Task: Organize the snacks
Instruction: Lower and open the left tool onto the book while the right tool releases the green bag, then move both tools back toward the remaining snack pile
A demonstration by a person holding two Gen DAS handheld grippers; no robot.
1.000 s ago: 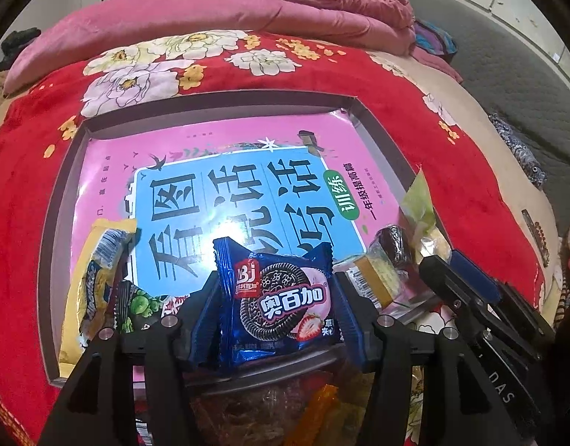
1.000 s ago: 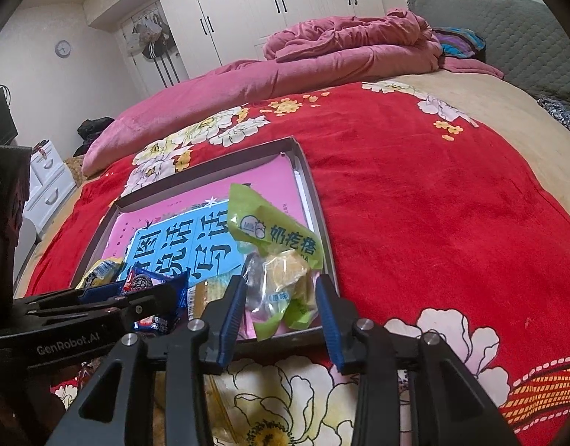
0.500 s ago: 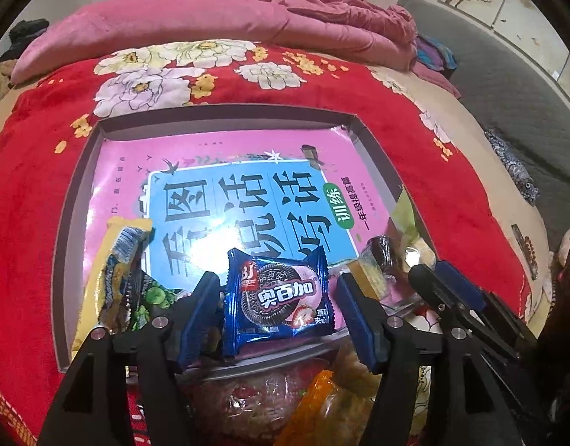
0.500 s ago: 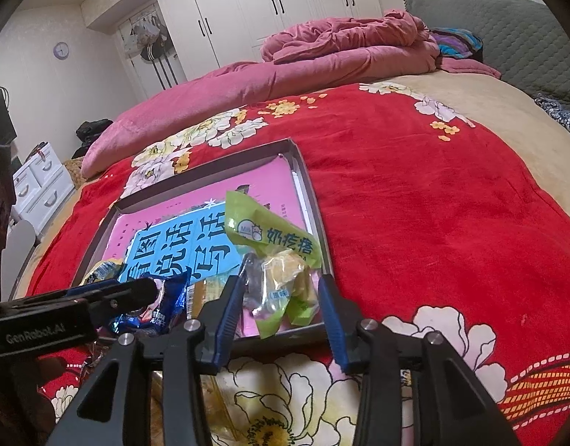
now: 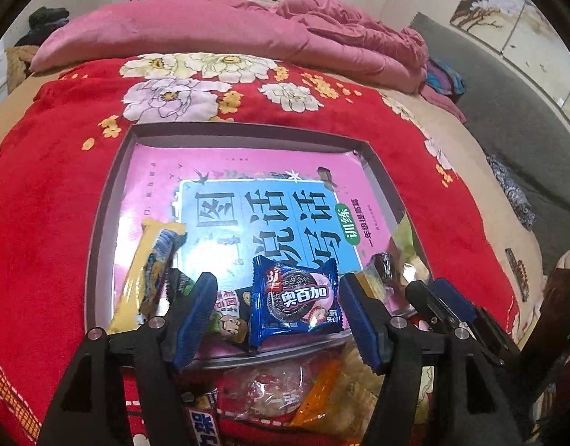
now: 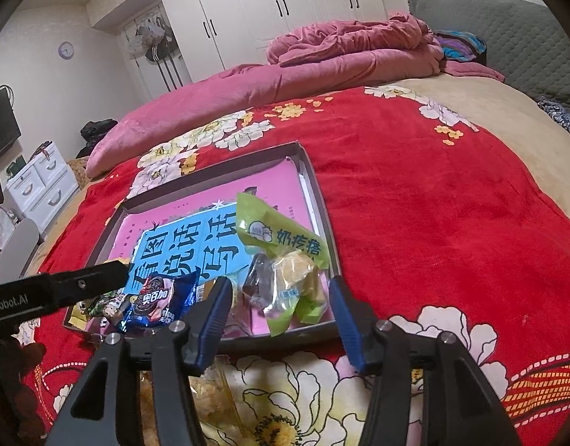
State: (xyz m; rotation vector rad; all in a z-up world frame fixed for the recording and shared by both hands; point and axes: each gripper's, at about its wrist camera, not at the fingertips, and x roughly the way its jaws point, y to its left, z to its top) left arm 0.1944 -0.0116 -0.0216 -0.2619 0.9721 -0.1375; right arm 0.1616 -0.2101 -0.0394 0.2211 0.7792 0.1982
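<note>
A grey tray (image 5: pixel 247 130) lined with a pink and blue book lies on the red flowered blanket. A blue cookie packet (image 5: pixel 296 301) rests at the tray's near edge, between the blue pads of my left gripper (image 5: pixel 277 316). Those jaws are opening, with a gap on each side of the packet. In the right wrist view a green snack bag (image 6: pixel 285 264) lies in the near right corner of the tray (image 6: pixel 318 193). My right gripper (image 6: pixel 279 319) straddles it, its jaws also opening and clear of the bag.
A yellow packet (image 5: pixel 151 275) and a dark green one (image 5: pixel 225 316) lie at the tray's near left. Several loose snacks (image 5: pixel 285 390) are heaped on the blanket in front of the tray. Pink bedding (image 6: pixel 322 59) lies across the far side of the bed.
The left jaws spread off the cookie packet and the gripper drew back and up. The right jaws widened away from the green bag, which now lies in the tray corner.
</note>
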